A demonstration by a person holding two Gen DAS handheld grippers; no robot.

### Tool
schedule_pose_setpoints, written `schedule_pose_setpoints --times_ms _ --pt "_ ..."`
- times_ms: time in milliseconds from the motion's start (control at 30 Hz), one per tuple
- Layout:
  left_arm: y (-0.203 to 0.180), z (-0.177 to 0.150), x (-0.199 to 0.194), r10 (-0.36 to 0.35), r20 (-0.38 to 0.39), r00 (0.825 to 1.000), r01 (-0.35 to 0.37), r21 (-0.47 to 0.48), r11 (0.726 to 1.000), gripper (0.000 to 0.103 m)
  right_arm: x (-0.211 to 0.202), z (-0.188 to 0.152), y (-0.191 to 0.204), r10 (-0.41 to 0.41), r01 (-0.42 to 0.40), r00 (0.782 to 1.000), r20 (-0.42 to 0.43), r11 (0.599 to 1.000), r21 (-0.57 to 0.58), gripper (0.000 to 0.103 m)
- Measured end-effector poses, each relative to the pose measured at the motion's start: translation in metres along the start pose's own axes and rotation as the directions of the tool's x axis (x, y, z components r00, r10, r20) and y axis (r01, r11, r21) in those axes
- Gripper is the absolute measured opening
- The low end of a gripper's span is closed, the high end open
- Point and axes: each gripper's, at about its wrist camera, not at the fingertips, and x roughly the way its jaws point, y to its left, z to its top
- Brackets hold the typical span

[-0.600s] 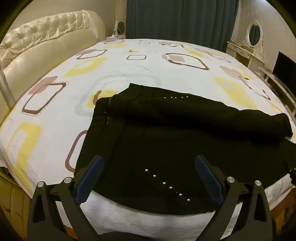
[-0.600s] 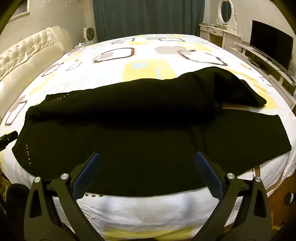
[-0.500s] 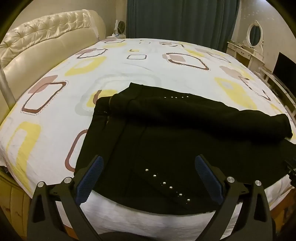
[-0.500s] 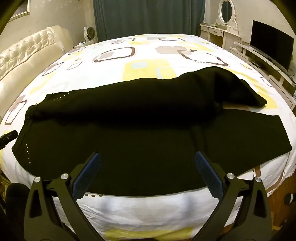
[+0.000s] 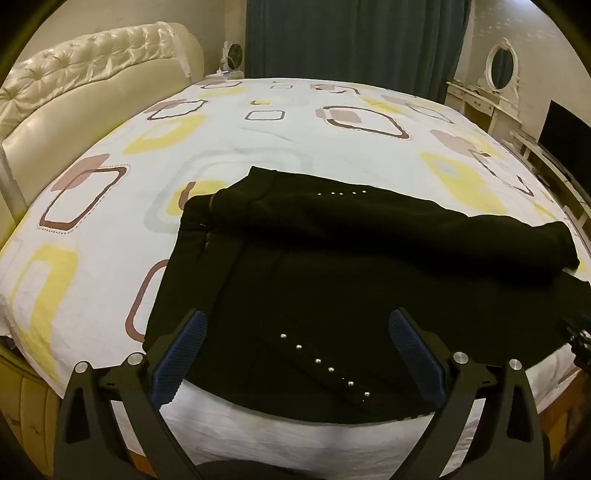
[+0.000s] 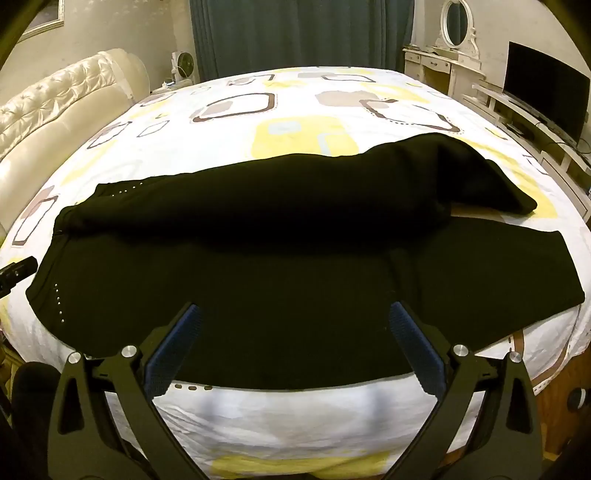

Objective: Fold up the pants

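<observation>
Pants on bed, beyond both grippers' spread, empty fingers, untouched.

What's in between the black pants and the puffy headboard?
Only bare patterned bedsheet lies between the black pants and the headboard, as the left wrist view shows.

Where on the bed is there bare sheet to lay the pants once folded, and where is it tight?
Widest free patch: the patterned sheet beyond the black pants, toward the curtain. Another runs between the waistband and the headboard. Tight: only a thin white strip along the near edge, where the open right tool and left tool hover.
</observation>
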Motion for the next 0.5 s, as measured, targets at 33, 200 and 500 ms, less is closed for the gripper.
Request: schedule_pose_setpoints --times_ms 33,200,500 --pt "-0.0018 -0.0003 -0.0008 0.002 0.001 1.0 -0.002 0.004 1.0 0.099 -0.0001 0.0001 0.0005 0.0 0.0 1.0 -0.001 1.0 0.0 0.101" --pt "-0.0044 0.0002 -0.0024 0.001 0.001 1.0 -0.001 0.007 1.0 0.099 -0.002 0.0059 0.004 0.011 -0.011 1.0 -0.005 1.0 -0.004 0.101" --pt "-0.0055 0.0005 -0.0027 -0.006 -0.005 1.0 0.006 0.011 1.0 0.099 -0.0024 0.0065 0.0034 0.013 -0.013 1.0 -0.006 1.0 -0.001 0.101"
